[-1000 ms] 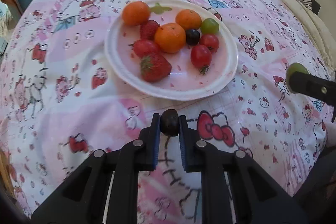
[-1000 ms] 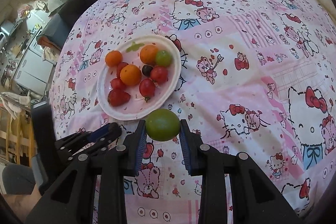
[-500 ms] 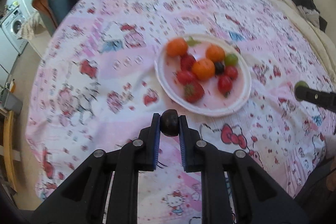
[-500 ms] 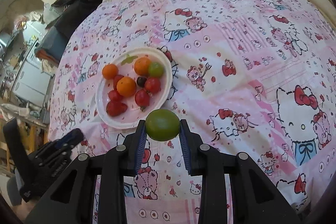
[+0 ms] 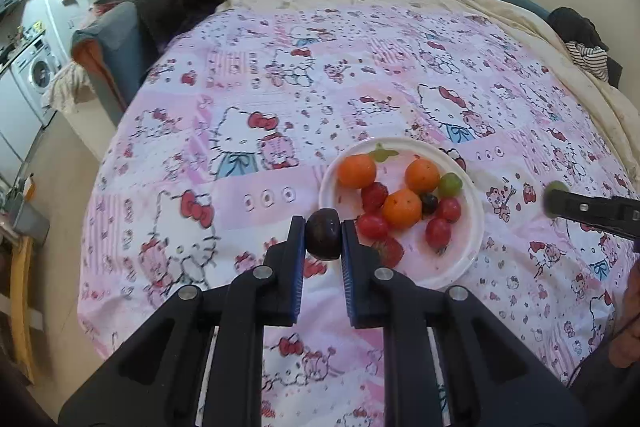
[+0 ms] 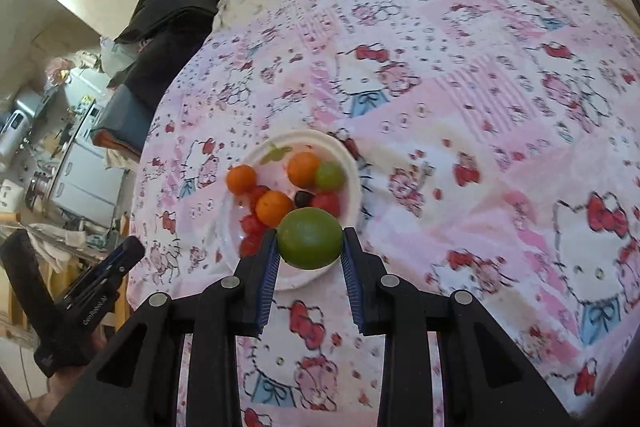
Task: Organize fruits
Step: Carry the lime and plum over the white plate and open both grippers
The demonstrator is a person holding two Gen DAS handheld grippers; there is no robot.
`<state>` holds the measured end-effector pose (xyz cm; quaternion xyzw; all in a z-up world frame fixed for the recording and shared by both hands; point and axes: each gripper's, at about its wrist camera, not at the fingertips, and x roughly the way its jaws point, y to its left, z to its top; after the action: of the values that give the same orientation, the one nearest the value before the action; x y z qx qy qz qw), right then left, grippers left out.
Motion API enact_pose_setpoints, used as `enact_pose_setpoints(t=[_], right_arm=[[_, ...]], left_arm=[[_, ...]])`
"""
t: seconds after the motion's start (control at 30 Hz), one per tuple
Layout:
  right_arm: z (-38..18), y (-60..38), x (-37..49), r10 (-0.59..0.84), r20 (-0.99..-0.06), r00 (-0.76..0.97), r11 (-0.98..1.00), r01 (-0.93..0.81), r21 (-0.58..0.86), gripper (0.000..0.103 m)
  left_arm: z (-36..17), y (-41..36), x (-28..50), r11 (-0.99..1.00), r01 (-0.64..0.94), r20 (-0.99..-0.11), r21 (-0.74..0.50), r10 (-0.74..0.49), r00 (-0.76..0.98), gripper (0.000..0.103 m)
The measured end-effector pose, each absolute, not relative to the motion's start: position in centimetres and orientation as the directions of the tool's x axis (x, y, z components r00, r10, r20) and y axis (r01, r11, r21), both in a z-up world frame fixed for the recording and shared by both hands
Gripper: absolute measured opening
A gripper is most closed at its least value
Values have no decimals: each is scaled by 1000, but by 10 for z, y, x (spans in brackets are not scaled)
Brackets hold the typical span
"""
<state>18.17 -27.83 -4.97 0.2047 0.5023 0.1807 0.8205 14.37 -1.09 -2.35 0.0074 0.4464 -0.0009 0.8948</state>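
While the left gripper (image 5: 323, 239) clamps a dark plum (image 5: 323, 239) at frame centre, the right gripper (image 6: 309, 245) grips a lime (image 6: 310, 243); next, probably lower both onto the plate (image 5: 460, 267).

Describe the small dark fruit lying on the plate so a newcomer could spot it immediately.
On the pink cartoon-print bedspread sits a white plate of fruit. Near its middle, the dark grape lies among an orange, the green grape and a red tomato; it is the plate's only near-black fruit.

Pink cartoon-cat bedspread (image 5: 360, 99), white plate (image 5: 472, 239) (orange, red, green fruit), black tools.
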Motion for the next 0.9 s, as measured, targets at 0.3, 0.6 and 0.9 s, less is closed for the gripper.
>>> enact_pose_setpoints(t=[0.3, 0.6, 0.9], right_arm=[[-87, -246, 218, 525, -791, 314, 847, -100, 523, 33], [-119, -230, 224, 508, -832, 223, 861, -104, 498, 33], [-130, -220, 224, 492, -849, 191, 871, -101, 481, 36]], left_arm=[[-57, -31, 184, 996, 92, -838, -23, -69, 541, 14], [-96, -23, 213, 997, 60, -873, -51, -74, 481, 15], [-106, -19, 218, 994, 49, -883, -102, -113, 455, 19]])
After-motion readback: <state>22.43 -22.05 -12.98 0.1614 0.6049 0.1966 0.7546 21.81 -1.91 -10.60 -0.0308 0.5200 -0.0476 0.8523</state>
